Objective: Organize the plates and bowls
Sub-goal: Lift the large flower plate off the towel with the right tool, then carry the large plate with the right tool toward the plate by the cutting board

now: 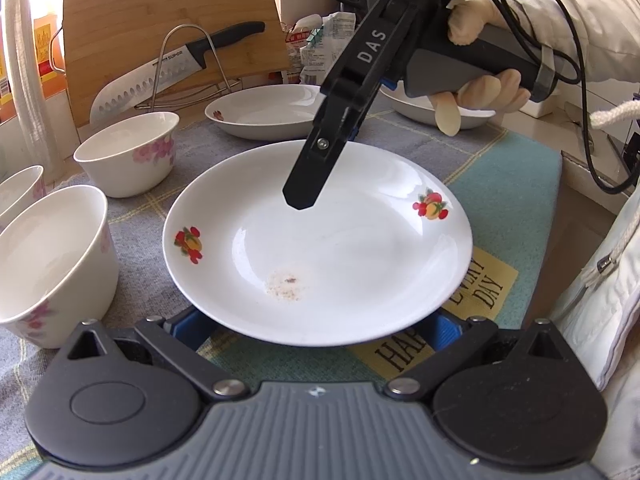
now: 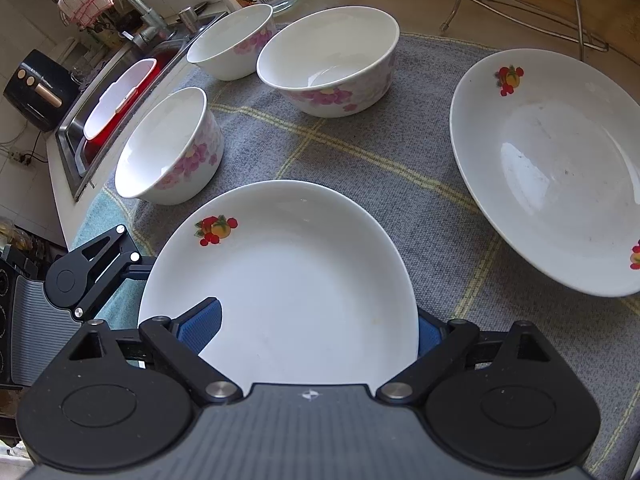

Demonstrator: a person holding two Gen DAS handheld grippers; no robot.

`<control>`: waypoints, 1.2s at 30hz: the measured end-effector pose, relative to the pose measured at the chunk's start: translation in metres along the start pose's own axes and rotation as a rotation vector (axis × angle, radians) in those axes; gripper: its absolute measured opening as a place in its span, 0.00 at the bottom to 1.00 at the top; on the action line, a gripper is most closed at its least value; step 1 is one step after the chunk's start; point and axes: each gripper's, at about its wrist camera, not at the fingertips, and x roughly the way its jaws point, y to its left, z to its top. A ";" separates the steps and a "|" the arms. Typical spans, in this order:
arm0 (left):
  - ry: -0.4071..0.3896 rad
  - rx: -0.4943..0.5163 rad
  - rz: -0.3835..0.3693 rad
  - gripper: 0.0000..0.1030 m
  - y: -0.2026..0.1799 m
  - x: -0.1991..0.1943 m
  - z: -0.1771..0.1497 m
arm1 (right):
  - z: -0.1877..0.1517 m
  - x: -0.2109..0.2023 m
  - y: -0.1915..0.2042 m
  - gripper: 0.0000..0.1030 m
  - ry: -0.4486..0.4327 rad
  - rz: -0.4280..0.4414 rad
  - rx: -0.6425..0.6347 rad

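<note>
— White china is sitting right between both sets of jaws: the fruit-print plate (image 1: 320, 248) is filling the near field of each wrist view.

— Who is gripping it?

— The right gripper (image 2: 316, 332) is closing on its near rim; one blue pad (image 2: 202, 326) is lying over the top of the rim and the other is showing at the plate's edge, so I judge those jaws to be pinching the plate. The left gripper (image 1: 316, 326) is standing wide, its blue pads showing just under the plate's near edge at either side, apparently not clamping anything.

— Is the plate lifted?

— It seems tipped and raised a little above the checked cloth (image 2: 360, 152) covering the worktop, though I cannot tell for sure.

— And beyond the jaws?

— Ahead of the right jaws and to their right, a second plate (image 2: 560, 168) is lying alone. A third plate (image 1: 268, 112) is showing in the left wrist view, farther ahead. Ahead-left of the right jaws, a small bowl (image 2: 172, 152) is standing, and farther out a large bowl (image 2: 332, 64) and another small bowl (image 2: 232, 44) are standing close by each other, none nested.

— So how far along?

— Early, I would say. No stack is visible yet; the plates need gathering and the bowls need nesting.
</note>
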 end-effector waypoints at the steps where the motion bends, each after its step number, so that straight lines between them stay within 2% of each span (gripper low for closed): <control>1: 0.003 0.000 -0.002 1.00 0.000 0.000 0.000 | 0.000 0.000 0.000 0.95 0.000 -0.001 -0.002; 18: 0.022 0.004 0.005 0.99 -0.001 -0.001 0.006 | 0.000 -0.002 0.002 0.95 -0.001 -0.014 -0.001; 36: 0.014 0.016 -0.003 0.99 -0.010 -0.005 0.026 | -0.009 -0.034 -0.008 0.95 -0.046 -0.018 -0.013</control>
